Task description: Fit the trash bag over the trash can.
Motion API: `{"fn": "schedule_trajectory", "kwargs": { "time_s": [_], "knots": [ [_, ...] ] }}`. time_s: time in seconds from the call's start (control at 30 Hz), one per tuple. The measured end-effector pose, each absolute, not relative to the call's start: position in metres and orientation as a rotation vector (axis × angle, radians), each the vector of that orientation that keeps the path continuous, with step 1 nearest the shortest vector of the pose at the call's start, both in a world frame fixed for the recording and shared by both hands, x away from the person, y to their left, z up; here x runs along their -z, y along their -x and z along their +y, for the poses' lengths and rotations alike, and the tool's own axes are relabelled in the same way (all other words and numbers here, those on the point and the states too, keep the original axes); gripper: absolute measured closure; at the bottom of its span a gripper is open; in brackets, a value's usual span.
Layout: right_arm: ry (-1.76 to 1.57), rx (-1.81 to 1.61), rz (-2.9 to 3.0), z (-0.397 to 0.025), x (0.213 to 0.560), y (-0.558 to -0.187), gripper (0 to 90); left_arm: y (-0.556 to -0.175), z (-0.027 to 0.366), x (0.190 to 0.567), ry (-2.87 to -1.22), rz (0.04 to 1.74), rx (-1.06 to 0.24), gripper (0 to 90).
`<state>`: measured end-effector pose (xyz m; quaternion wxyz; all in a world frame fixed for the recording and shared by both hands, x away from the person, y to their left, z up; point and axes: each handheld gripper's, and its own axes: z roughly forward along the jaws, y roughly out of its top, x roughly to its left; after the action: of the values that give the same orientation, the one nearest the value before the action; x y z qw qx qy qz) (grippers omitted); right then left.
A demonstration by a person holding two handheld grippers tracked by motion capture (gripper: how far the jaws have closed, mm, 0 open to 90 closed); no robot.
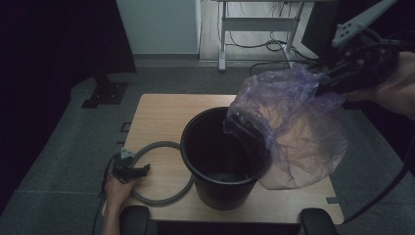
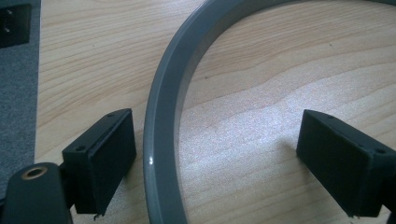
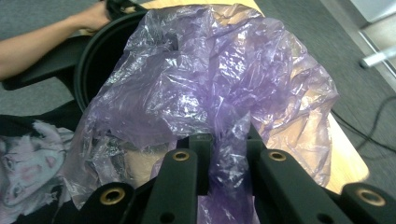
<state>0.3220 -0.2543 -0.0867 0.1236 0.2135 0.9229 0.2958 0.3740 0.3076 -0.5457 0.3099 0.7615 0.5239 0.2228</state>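
Note:
A black bin (image 1: 222, 156) stands in the middle of the wooden table (image 1: 161, 112). A crumpled purple plastic bag (image 1: 293, 127) hangs over the bin's right rim, and my right gripper (image 1: 320, 88) is shut on its top edge, high at the right. In the right gripper view the bag (image 3: 210, 93) bunches between the shut jaws of that gripper (image 3: 226, 154), with the bin (image 3: 88, 70) behind it. A grey ring (image 1: 161, 171) lies flat on the table left of the bin. My left gripper (image 1: 133, 170) rests open at its left side. The ring (image 2: 161, 126) passes between the open jaws of the left gripper (image 2: 219, 158), close to the left one.
Two dark chair armrests (image 1: 134, 218) (image 1: 318, 220) stand at the table's near edge. A black stand base (image 1: 105, 93) sits on the carpet beyond the table's far left corner. A white desk frame (image 1: 254, 22) and floor cables (image 1: 271, 46) lie farther back.

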Motion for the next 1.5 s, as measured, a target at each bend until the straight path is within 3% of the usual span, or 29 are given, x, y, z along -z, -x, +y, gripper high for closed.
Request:
{"fn": "schedule_trajectory", "kwargs": {
  "time_s": [0.87, 1.5],
  "knots": [
    [-0.366, -0.909, 2.878, -0.129, 0.124, -0.367, 81.3, -0.374, 0.308, 0.546, -2.012, 1.382, -0.587, 11.7],
    [-0.288, -0.967, 2.878, -0.111, 0.108, -0.359, 81.3, -0.374, 0.308, 0.546, -2.013, 1.382, -0.586, 11.7]
  ]
}}
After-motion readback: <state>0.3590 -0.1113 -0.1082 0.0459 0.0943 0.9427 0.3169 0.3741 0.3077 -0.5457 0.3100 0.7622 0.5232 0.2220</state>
